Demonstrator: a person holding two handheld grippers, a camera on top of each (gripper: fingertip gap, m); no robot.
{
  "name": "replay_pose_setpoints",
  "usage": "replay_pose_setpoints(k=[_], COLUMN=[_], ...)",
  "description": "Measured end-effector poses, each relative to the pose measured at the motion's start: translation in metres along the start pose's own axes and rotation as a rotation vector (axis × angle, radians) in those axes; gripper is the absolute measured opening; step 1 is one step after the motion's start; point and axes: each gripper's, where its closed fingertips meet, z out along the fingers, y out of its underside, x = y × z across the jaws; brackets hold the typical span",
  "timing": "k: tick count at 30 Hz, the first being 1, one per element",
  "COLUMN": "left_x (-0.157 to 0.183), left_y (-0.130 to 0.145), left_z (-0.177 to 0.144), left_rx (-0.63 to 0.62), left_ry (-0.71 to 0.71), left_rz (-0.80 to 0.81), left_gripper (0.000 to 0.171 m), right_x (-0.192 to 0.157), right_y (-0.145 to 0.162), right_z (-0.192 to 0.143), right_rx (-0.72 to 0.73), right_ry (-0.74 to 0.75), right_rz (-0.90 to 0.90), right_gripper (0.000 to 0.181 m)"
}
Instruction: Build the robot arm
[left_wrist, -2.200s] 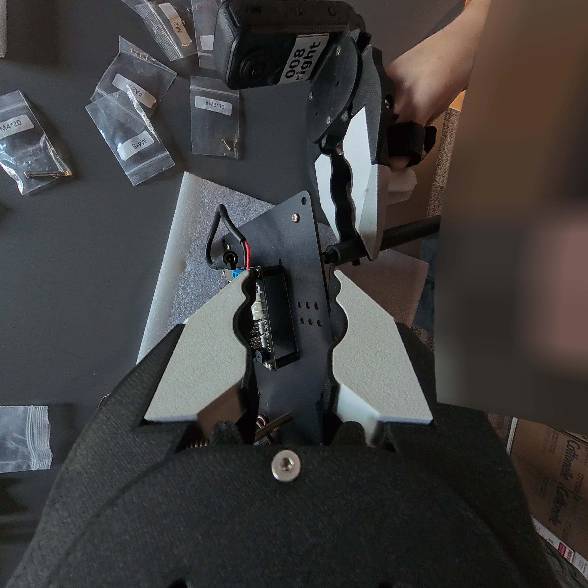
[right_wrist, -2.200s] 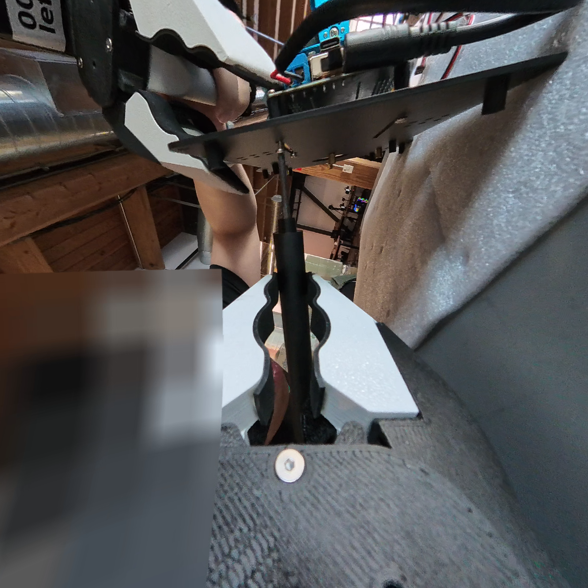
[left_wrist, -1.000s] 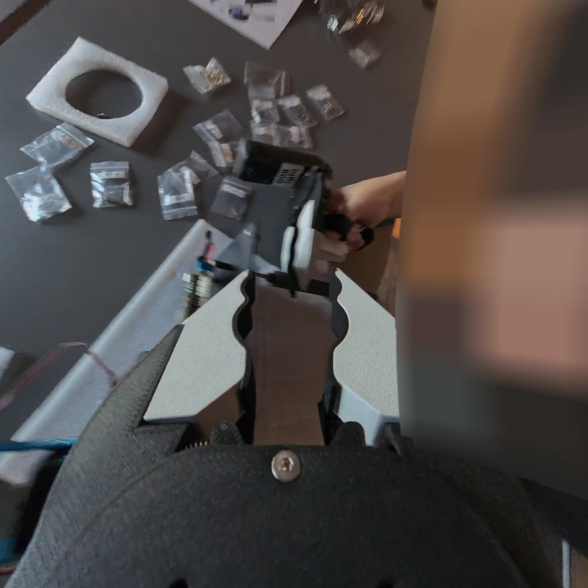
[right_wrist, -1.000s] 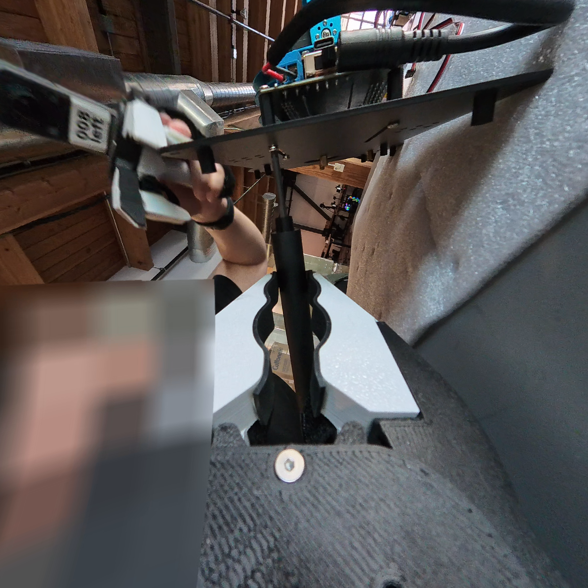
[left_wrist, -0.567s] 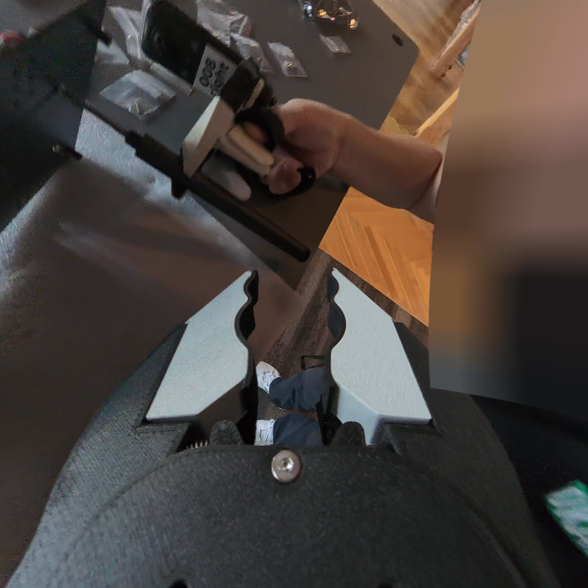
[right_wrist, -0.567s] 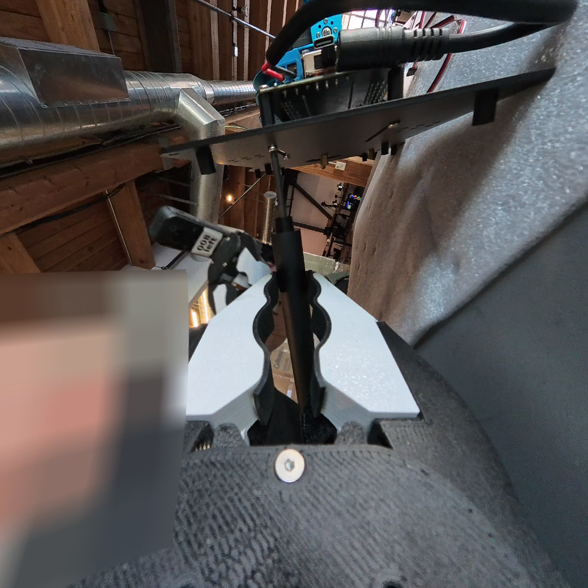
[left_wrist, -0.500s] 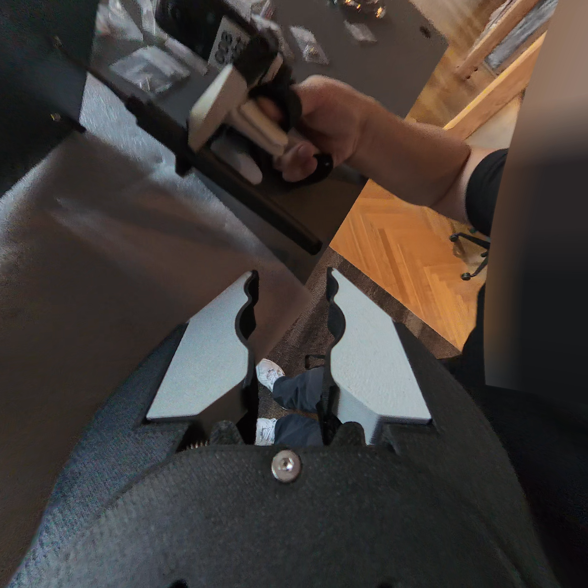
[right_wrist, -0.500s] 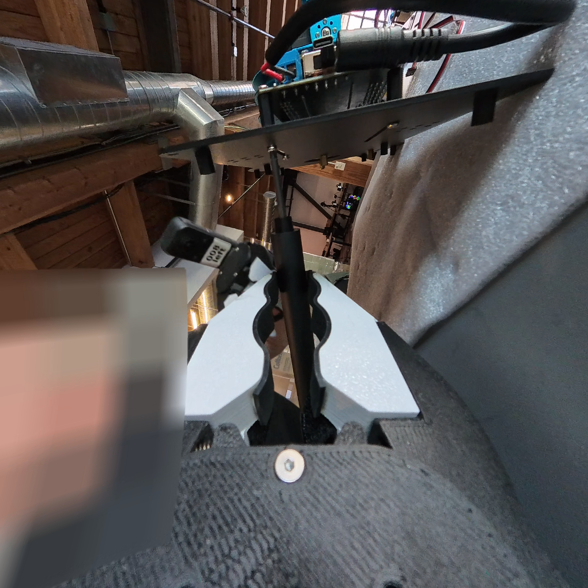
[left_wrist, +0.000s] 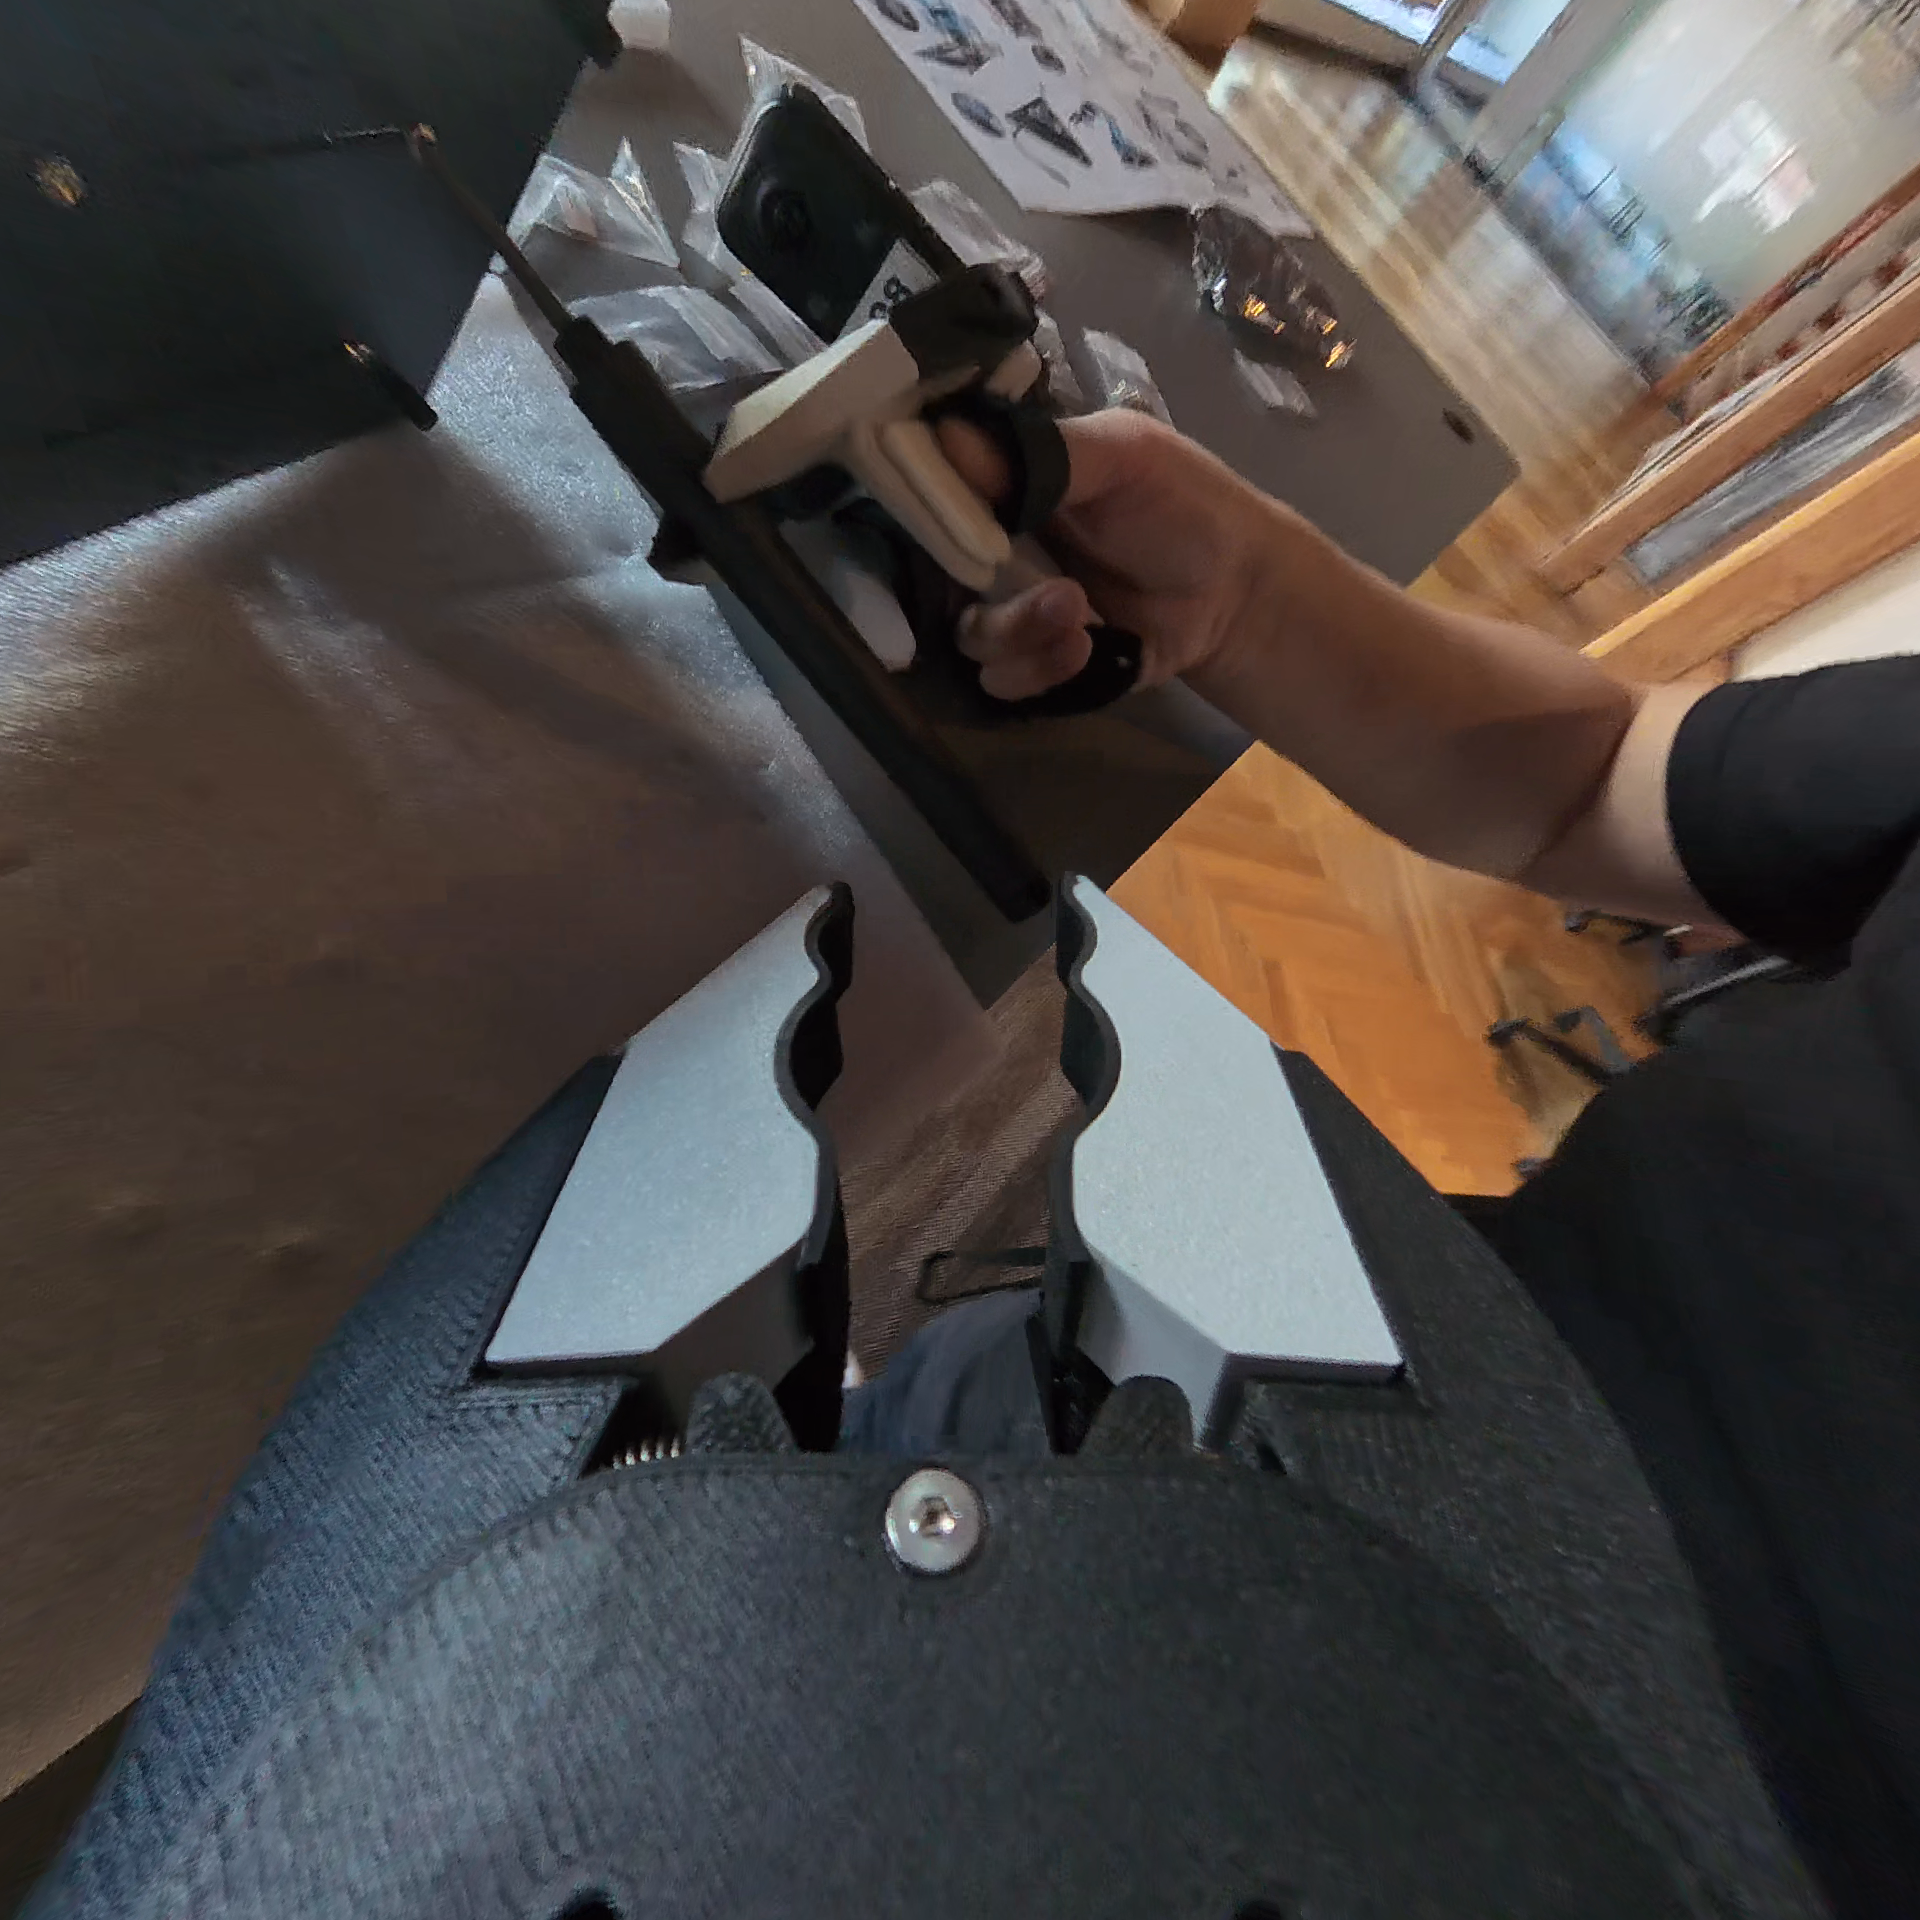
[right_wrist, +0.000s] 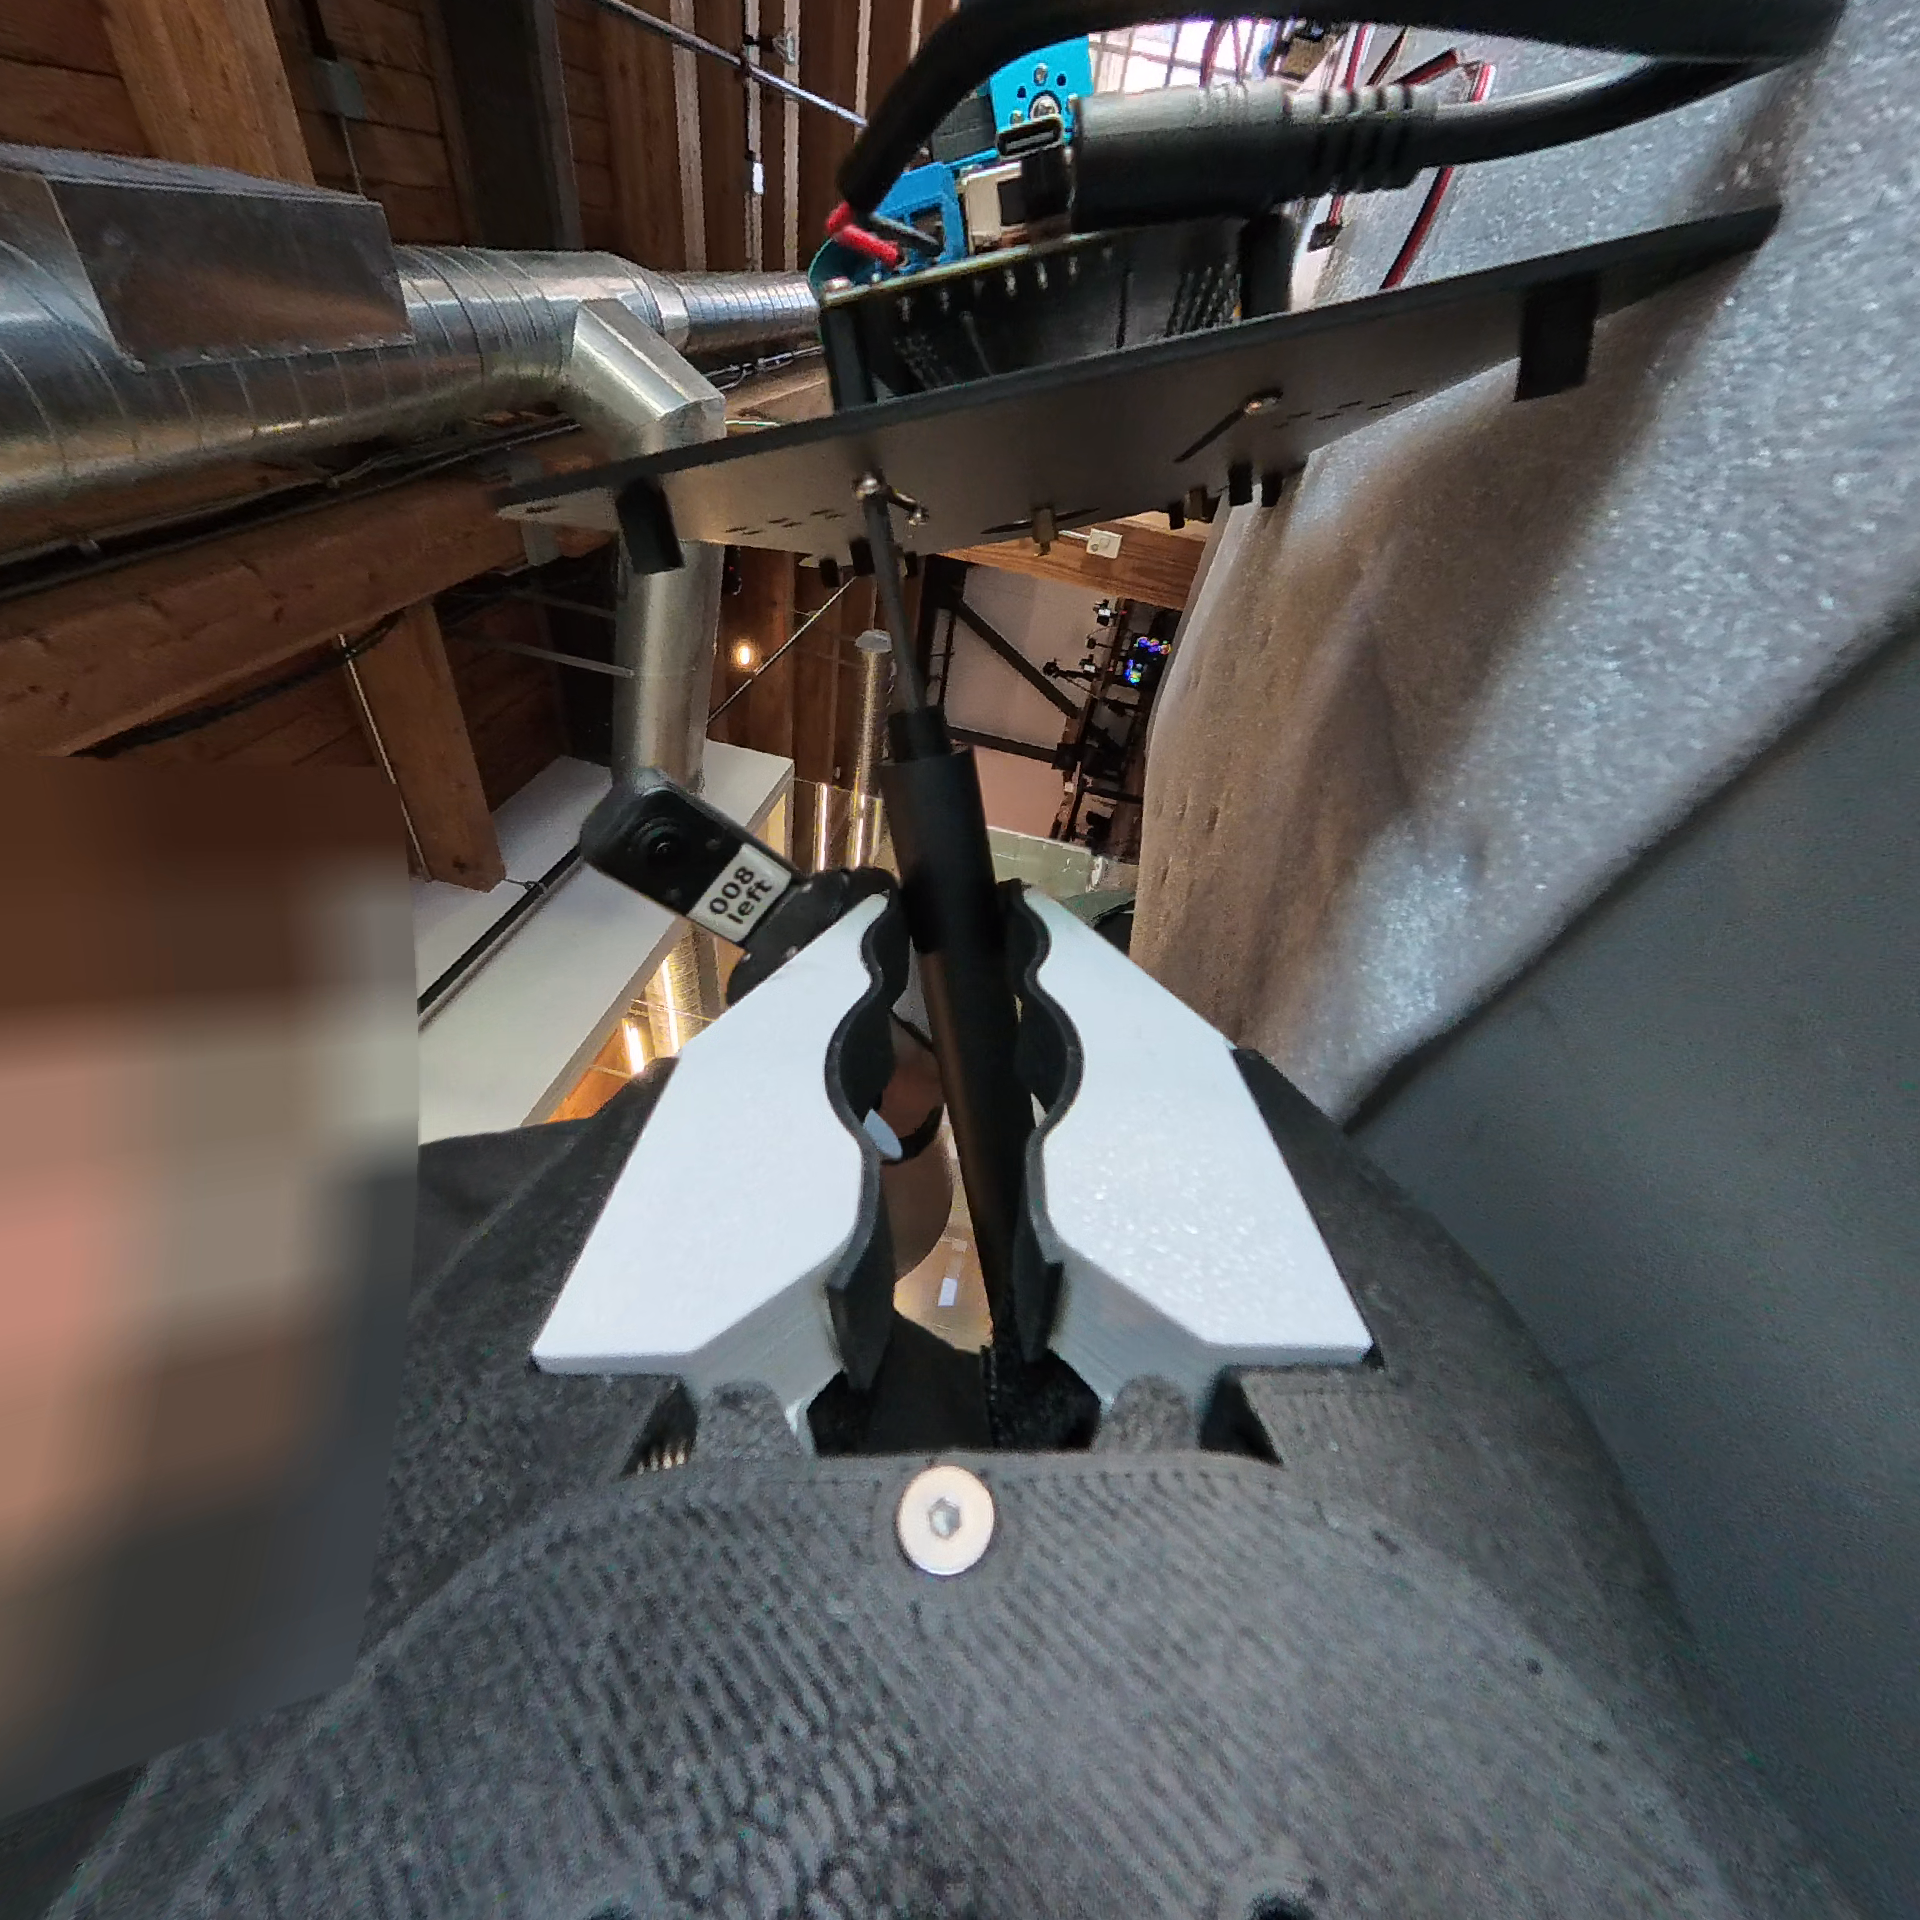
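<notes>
A: Left wrist view first. What is the left gripper (left_wrist: 951, 997) doing?

B: Its two fingers (left_wrist: 686, 1174) are spread with nothing between them; past the gap lie a wood floor and one trouser leg. Near them, up and to the left, is one sheet of grey foam (left_wrist: 343, 790) on the dark worktop (left_wrist: 1351, 416).

A: And the other gripper?

B: The right gripper (left_wrist: 727, 457), held by one hand (left_wrist: 1122, 551), pinches one black screwdriver (left_wrist: 790, 623). The driver's thin tip meets one black plate (left_wrist: 208, 239) at the upper left. Several clear small bags (left_wrist: 665, 312) lie behind it (too blurred to count), along with one printed sheet (left_wrist: 1081, 114).

A: Now the right wrist view.

B: The right gripper (right_wrist: 951, 935) has its two fingers (right_wrist: 748, 1174) pressed onto the screwdriver (right_wrist: 951, 935), which runs up between them. Its tip touches one screw (right_wrist: 868, 483) on the underside of the plate (right_wrist: 1039, 436).

A: What sits on the plate?

B: One blue circuit board (right_wrist: 977, 197) with one thick black cable (right_wrist: 1351, 104) plugged in. The foam (right_wrist: 1507, 623) stands just beside the plate on the right. The left gripper (right_wrist: 790, 914) shows beyond the fingers, apart from the plate.
</notes>
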Motion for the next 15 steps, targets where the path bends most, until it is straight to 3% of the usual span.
replay_pose_setpoints(k=[4, 15], left_x=[-0.009, -0.025], left_y=[0.002, -0.005], left_z=[0.012, 0.048], left_rx=[0.011, -0.015], left_ry=[0.016, 0.239], left_rz=[-0.056, -0.281], left_gripper=[0.038, 0.045], right_x=[0.000, 0.004], right_y=[0.000, -0.001], right_z=[-0.001, 0.001], right_rx=[0.011, 0.012], right_ry=[-0.005, 0.027], right_rz=[0.009, 0.000], right_gripper=[0.016, 0.018])
